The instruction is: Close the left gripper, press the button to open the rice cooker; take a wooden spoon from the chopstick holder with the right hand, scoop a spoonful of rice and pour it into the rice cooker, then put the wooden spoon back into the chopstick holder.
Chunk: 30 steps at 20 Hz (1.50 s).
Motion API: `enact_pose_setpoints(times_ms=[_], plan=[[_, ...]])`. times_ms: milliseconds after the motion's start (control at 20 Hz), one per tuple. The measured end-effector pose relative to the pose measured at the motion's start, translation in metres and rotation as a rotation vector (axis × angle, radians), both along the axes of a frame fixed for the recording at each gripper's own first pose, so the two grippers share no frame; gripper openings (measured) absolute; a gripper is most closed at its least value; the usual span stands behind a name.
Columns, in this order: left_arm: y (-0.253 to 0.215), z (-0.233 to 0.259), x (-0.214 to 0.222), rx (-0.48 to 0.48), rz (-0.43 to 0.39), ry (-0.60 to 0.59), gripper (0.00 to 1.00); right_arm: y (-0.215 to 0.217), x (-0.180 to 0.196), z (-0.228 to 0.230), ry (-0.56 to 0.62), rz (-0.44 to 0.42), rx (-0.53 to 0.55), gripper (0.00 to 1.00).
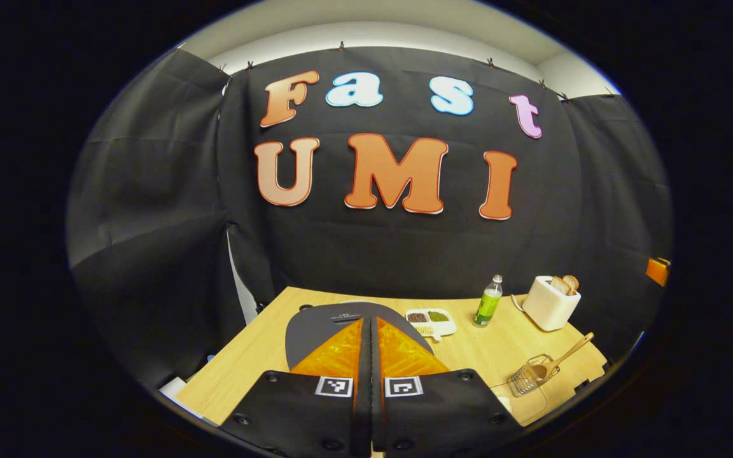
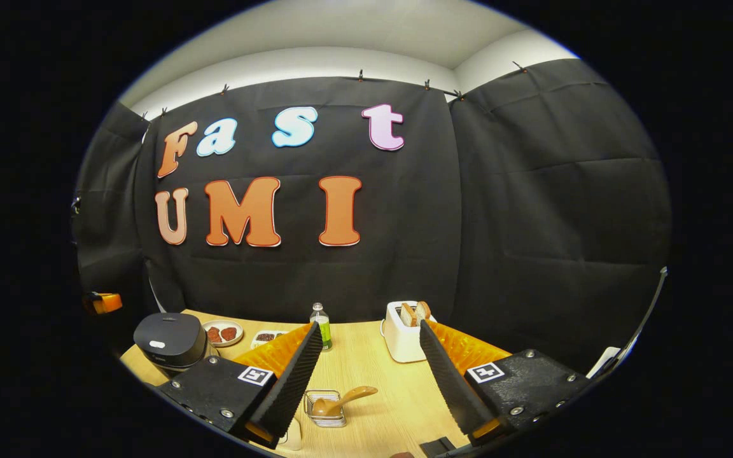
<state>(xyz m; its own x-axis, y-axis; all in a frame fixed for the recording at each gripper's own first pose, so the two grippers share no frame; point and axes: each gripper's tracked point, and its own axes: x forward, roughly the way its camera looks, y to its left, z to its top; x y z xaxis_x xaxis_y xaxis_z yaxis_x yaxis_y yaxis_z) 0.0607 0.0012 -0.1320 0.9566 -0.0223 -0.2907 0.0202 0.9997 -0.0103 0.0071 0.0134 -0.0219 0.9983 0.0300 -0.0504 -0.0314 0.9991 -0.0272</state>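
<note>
My left gripper (image 1: pixel 371 331) is pressed together above the cooker (image 2: pixel 170 340); my right gripper (image 2: pixel 366 369) stands apart over the spoon (image 2: pixel 341 401) in its holder (image 2: pixel 325 410). Spoon looks light, stiff; I'd grip the handle

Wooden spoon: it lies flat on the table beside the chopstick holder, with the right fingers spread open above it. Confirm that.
Not quite. The wooden spoon sits in the chopstick holder, bowl down and handle leaning out, as the right gripper view shows. The right gripper does have its fingers spread open, with the spoon between them.
</note>
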Motion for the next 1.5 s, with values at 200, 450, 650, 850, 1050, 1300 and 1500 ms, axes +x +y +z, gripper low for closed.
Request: enact_pose_setpoints(times_ms=[200, 450, 650, 850, 1050, 1300, 1500], plan=[[-0.006, -0.038, 0.015, -0.010, -0.028, 0.070, 0.05, -0.007, -0.001, -0.005, 0.014, -0.022, -0.011, 0.95], [-0.008, -0.084, 0.018, 0.000, -0.032, 0.167, 0.05, -0.019, -0.005, -0.007, 0.024, -0.054, -0.016, 0.95], [-0.011, -0.105, 0.019, -0.007, -0.041, 0.206, 0.05, -0.029, -0.008, -0.006, 0.024, -0.080, -0.011, 0.95], [-0.014, -0.111, 0.018, -0.004, -0.051, 0.213, 0.02, -0.034, -0.009, -0.008, 0.032, -0.092, -0.001, 0.95], [-0.013, -0.120, 0.015, -0.025, -0.063, 0.248, 0.05, -0.034, -0.008, -0.019, 0.047, -0.092, -0.009, 0.95], [-0.014, -0.115, 0.015, 0.010, -0.057, 0.239, 0.05, -0.033, -0.012, -0.032, 0.085, -0.080, 0.016, 0.95], [-0.013, -0.093, 0.022, 0.057, -0.054, 0.196, 0.05, -0.031, -0.016, -0.031, 0.072, -0.065, 0.058, 0.95]])
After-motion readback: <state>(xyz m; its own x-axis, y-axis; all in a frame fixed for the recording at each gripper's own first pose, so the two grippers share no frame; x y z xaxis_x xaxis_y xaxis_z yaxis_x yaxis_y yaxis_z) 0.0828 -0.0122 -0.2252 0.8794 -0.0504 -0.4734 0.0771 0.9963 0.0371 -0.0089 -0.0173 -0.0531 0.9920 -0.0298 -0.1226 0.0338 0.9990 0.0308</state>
